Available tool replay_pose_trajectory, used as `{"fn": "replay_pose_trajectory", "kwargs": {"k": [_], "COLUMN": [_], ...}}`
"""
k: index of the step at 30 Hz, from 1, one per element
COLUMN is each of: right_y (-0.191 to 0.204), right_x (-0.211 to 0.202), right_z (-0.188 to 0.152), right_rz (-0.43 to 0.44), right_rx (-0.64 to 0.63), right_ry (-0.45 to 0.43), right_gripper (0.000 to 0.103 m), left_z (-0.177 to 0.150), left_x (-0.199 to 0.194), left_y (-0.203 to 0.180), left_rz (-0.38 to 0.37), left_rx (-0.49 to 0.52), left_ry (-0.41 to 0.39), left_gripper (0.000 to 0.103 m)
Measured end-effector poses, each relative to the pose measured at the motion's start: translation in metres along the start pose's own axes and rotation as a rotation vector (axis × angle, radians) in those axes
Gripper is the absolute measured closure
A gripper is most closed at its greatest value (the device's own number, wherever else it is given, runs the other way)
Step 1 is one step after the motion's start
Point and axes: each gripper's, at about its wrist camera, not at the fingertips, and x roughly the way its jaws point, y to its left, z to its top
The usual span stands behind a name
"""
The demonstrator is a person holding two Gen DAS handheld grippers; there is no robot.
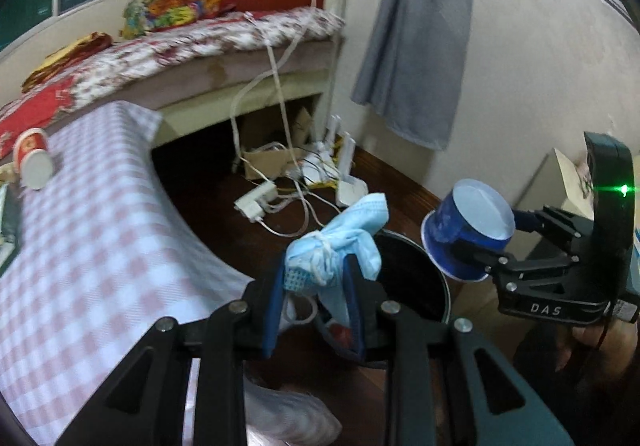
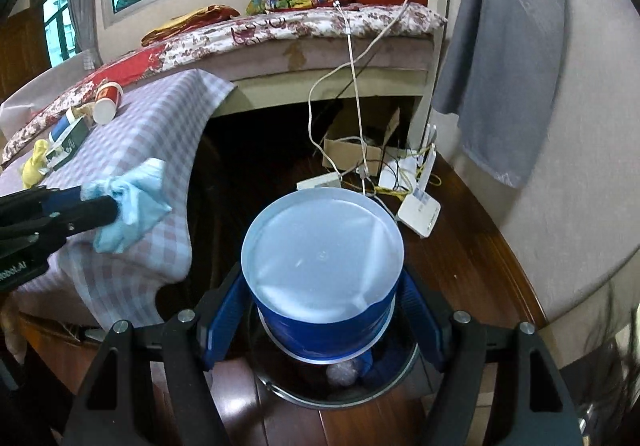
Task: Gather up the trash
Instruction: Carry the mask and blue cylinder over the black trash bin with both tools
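Note:
My left gripper (image 1: 316, 286) is shut on a crumpled blue face mask (image 1: 340, 238), held at the near rim of the round black trash bin (image 1: 416, 282) on the floor. My right gripper (image 2: 324, 310) is shut on a blue paper cup (image 2: 324, 266), its pale bottom facing the camera, held directly above the bin (image 2: 280, 386). In the left wrist view the right gripper (image 1: 480, 242) holds the cup (image 1: 468, 226) to the right of the bin. In the right wrist view the left gripper (image 2: 116, 206) with the mask (image 2: 132, 206) is at left.
A table with a pink checked cloth (image 1: 92, 246) is at left, with a red paper cup (image 1: 34, 162) lying on it, plus a yellow scrap (image 2: 34, 164) and small boxes (image 2: 66, 138). A bed (image 1: 180, 46), cables, power strip (image 1: 256, 200) and routers (image 2: 420, 210) lie behind the bin.

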Motion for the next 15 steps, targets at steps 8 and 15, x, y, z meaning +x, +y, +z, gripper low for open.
{"fn": "replay_pose_trajectory", "kwargs": {"k": [8, 15], "right_y": [-0.015, -0.022], "right_x": [0.011, 0.029], "right_z": [-0.016, -0.03], "right_rz": [0.004, 0.013], "right_rx": [-0.016, -0.056], "right_ry": [0.034, 0.091], "right_gripper": [0.027, 0.027], "left_z": [-0.008, -0.014], "left_x": [0.034, 0.063], "left_y": [-0.017, -0.024], "left_rz": [-0.05, -0.084], "left_rx": [0.04, 0.056], "left_ry": [0.066, 0.121], "left_gripper": [0.073, 0.073]}}
